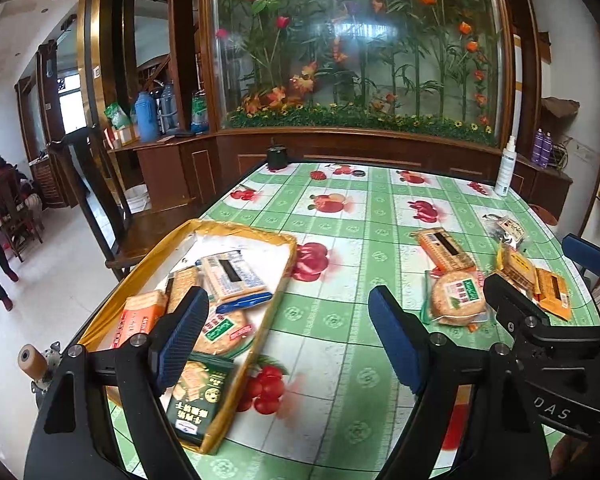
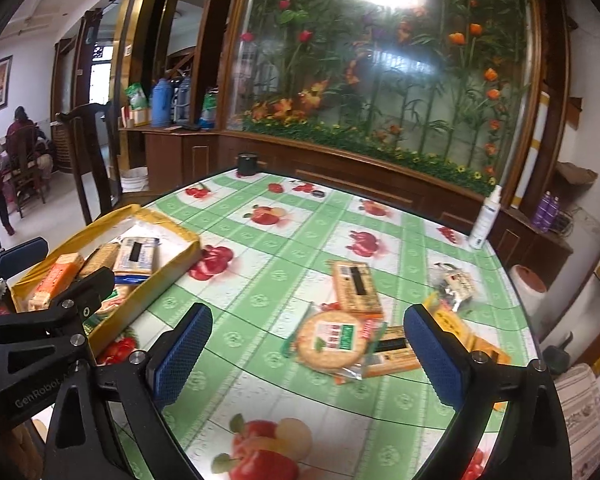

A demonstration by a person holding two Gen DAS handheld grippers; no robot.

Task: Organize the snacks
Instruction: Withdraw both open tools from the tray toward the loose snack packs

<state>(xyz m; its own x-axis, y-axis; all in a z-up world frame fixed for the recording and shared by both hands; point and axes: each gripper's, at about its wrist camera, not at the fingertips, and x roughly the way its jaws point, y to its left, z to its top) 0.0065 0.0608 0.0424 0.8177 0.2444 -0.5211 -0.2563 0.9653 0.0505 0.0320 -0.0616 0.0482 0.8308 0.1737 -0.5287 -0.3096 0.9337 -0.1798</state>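
Both grippers hover over table (image 2: 284,240), jaws spread, nothing between. L gripper (image 1: 288,336) near gold tray (image 1: 148,256) w/ approx six snack packs; R gripper (image 2: 308,356) near round cracker pack (image 2: 330,340), loose packs far right.

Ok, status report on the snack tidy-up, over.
Left gripper open, empty, beside the yellow tray. Right gripper open, empty, facing the round cracker pack. Several snacks still loose on the table. Path clear.
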